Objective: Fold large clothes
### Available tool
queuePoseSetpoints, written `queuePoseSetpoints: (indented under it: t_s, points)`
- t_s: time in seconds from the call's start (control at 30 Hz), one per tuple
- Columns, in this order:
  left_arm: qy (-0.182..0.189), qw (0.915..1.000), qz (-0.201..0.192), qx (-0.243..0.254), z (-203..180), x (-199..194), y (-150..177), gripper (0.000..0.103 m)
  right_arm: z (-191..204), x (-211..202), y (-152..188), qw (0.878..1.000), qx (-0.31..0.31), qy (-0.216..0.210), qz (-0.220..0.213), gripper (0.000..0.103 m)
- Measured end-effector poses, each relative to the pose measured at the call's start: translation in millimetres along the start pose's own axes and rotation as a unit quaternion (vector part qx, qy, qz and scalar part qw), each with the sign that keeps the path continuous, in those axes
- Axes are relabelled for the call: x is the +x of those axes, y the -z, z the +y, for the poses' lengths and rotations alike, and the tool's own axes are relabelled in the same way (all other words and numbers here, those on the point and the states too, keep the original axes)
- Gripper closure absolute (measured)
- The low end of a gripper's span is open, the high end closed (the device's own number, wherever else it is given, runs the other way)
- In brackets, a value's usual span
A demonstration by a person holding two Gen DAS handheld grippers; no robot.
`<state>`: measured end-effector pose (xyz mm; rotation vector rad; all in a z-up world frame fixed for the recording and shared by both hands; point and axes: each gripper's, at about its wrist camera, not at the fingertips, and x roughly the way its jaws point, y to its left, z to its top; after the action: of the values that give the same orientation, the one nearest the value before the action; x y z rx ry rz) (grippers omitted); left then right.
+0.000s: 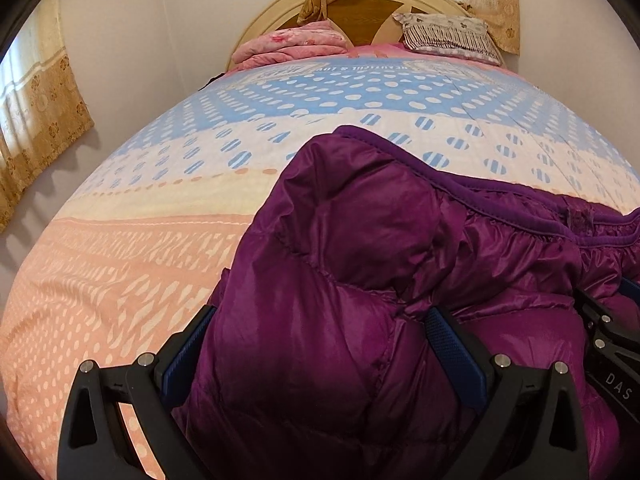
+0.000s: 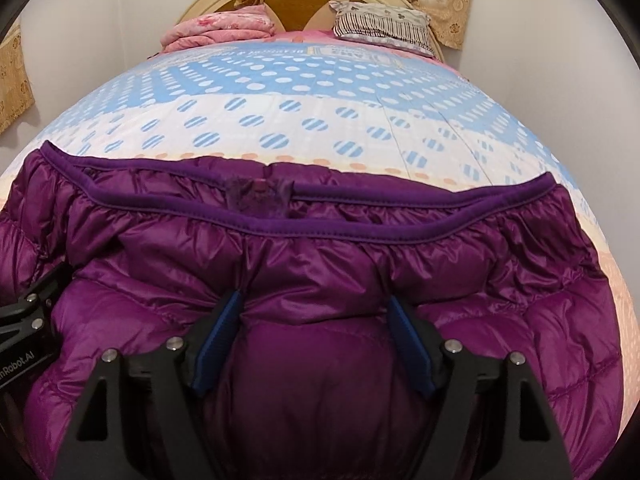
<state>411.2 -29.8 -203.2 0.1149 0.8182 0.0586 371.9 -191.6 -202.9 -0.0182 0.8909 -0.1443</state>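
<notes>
1. we see a bed (image 1: 120, 280) with a dotted peach, cream and blue cover, walls behind, and gold curtains (image 1: 44, 120) at the left.
2. at the headboard lie folded pink bedding (image 1: 292, 44), then a striped pillow (image 1: 448, 36) to its right.
3. the purple puffer jacket (image 1: 360, 260) lies spread on the near part of the bed.
4. our left gripper (image 1: 320, 348) stands wide, a bulging fold of jacket between its blue pads (image 1: 456, 360).
5. our right gripper (image 2: 316, 340) also stands wide over the jacket, padding swelling between its fingers; whether they press we cannot tell.
</notes>
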Motion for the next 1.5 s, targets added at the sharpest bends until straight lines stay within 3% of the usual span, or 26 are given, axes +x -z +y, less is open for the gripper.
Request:
queuePoseSetpoints:
  t_s: [0.1, 0.2, 0.27, 0.4, 0.7, 0.8, 0.9, 1.0, 1.1, 1.17, 1.23, 1.37, 1.5]
  points:
    - [-0.013, 0.9998, -0.001, 0.013, 1.3, -13.9, -3.2, 0.001, -2.6, -5.9, -2.0, 1.000, 0.003, -0.011, 0.007, 0.025]
    - [-0.021, 0.9979, -0.058, 0.020, 13.6, -66.6, 11.5, 0.001, -8.6, -52.1, 11.8, 0.999, 0.010, -0.018, -0.028, 0.025]
    - [-0.019, 0.9971, -0.072, 0.013, 19.1, -84.2, 27.5, 0.001, -7.1, -81.1, 29.5, 0.999, 0.000, -0.014, -0.051, 0.020]
    - [-0.029, 0.9988, -0.032, 0.021, 13.6, -60.4, 57.9, 0.001, 6.9, -76.3, 66.5, 1.000, -0.019, -0.011, -0.022, 0.016]
    - [-0.022, 0.9992, -0.030, 0.014, 17.3, -56.9, 62.6, 0.001, 12.1, -60.7, 77.6, 0.999, -0.032, 0.010, -0.029, 0.011]
    - [-0.018, 0.9986, -0.043, -0.025, 39.0, -86.7, 70.0, 0.001, 5.9, -77.0, 78.4, 0.999, -0.028, 0.004, -0.025, 0.011]
    - [-0.019, 0.9956, -0.069, -0.060, 68.6, -120.9, 96.6, 0.001, 2.2, -121.7, 95.9, 0.998, -0.021, 0.000, -0.063, 0.009]
    - [0.011, 0.9939, -0.041, -0.101, 91.2, -119.8, 118.9, 0.001, 12.5, -134.5, 122.6, 0.997, -0.048, 0.005, -0.064, 0.005]
    - [0.032, 0.9927, -0.005, -0.116, 94.3, -103.2, 132.8, 0.001, 18.1, -117.3, 136.4, 0.997, -0.059, 0.012, -0.050, 0.005]
    - [0.057, 0.9905, -0.006, -0.125, 91.7, -100.4, 136.2, 0.002, 14.6, -106.4, 139.5, 0.998, -0.048, 0.012, -0.042, 0.003]
    - [0.085, 0.9891, -0.008, -0.120, 86.5, -100.7, 136.7, 0.021, 14.5, -103.8, 140.1, 0.997, -0.057, 0.018, -0.045, 0.000]
    - [0.109, 0.9888, -0.021, -0.100, 71.5, -108.2, 133.4, 0.072, 16.5, -103.3, 141.8, 0.998, -0.053, 0.017, -0.040, 0.000]
    - [0.103, 0.9907, -0.041, -0.078, 67.1, -120.9, 132.4, 0.093, 20.6, -107.0, 145.1, 0.997, -0.053, 0.028, -0.043, 0.001]
